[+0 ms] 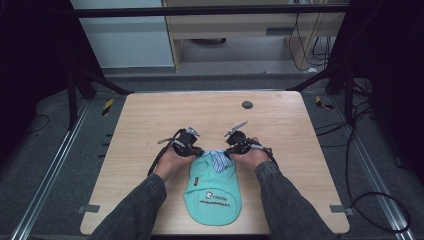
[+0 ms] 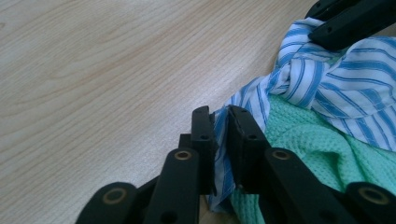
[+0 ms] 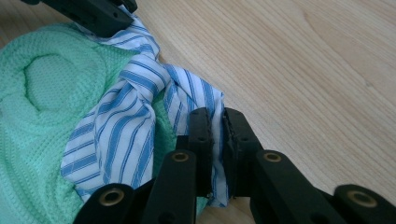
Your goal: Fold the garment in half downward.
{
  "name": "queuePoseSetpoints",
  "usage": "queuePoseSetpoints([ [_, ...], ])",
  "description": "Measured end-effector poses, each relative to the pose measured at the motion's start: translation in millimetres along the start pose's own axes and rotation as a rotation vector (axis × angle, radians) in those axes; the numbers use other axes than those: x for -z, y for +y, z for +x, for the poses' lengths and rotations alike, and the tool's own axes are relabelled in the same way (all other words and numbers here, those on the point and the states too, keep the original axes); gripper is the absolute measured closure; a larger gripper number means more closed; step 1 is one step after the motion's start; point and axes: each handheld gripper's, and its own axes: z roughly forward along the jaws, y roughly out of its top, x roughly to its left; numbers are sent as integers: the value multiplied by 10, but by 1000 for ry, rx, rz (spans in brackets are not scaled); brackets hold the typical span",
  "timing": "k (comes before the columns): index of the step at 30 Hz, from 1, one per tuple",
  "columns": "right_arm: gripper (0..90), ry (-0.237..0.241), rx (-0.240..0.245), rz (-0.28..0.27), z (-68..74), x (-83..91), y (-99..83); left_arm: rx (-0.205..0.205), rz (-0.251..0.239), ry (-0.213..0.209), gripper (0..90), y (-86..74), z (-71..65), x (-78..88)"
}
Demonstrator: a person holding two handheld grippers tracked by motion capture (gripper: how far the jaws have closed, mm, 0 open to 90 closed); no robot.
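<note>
Both claws, left claw (image 2: 219, 122) and right claw (image 3: 215, 122), pinch striped cloth (image 3: 126, 126) (probably a collar).

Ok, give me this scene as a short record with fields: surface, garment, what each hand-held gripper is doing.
surface: wooden table
garment: green waffle-knit garment with blue-striped collar, lying flat at the near edge
left hand-held gripper: shut on blue-striped collar
right hand-held gripper: shut on blue-striped collar
other item: small dark disc at the far side of the table
</note>
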Motion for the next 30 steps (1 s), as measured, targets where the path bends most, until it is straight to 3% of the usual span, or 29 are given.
queuePoseSetpoints([
  [7,836,-7,16,-26,26,109,20,-28,-11,9,859,43,-29,99],
  [21,841,-44,75,-119,160,617,133,-103,-112,61,864,233,-248,634],
  [26,841,-51,90,-138,174,693,210,-122,-114,73,864,291,-222,711],
  [30,842,-53,107,-149,174,734,264,-115,-127,75,865,328,-183,738],
])
